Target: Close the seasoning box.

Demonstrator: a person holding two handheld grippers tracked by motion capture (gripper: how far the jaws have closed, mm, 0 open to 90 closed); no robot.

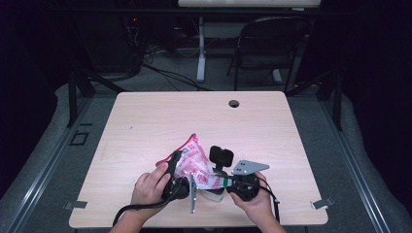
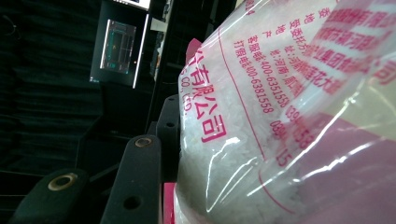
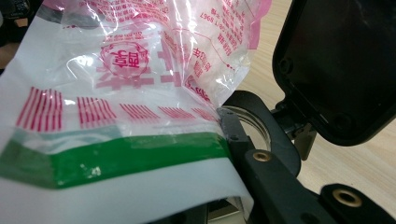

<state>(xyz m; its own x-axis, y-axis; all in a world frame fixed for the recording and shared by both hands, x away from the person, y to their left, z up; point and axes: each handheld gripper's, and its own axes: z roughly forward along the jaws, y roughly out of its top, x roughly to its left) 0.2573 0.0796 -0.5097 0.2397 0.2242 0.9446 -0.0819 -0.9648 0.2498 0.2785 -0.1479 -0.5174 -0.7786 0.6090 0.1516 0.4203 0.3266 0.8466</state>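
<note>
Presently one plastic bag [image 1: 193, 162], gripped between two grippers: left gripper [image 1: 173, 171], right gripper [image 1: 232, 183].

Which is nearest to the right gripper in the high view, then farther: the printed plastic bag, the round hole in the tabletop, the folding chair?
1. The printed plastic bag, just left of the right gripper, at the near table edge.
2. The round hole, near the far edge of the table.
3. The folding chair, on the floor beyond the table.

One bag, two grippers, two hands at one table.
One clear pink-printed plastic bag [image 1: 193, 162]; left gripper [image 1: 176, 171] and right gripper [image 1: 227, 181]; one black device [image 1: 221, 156]; one folding chair [image 1: 266, 43] far right.
</note>
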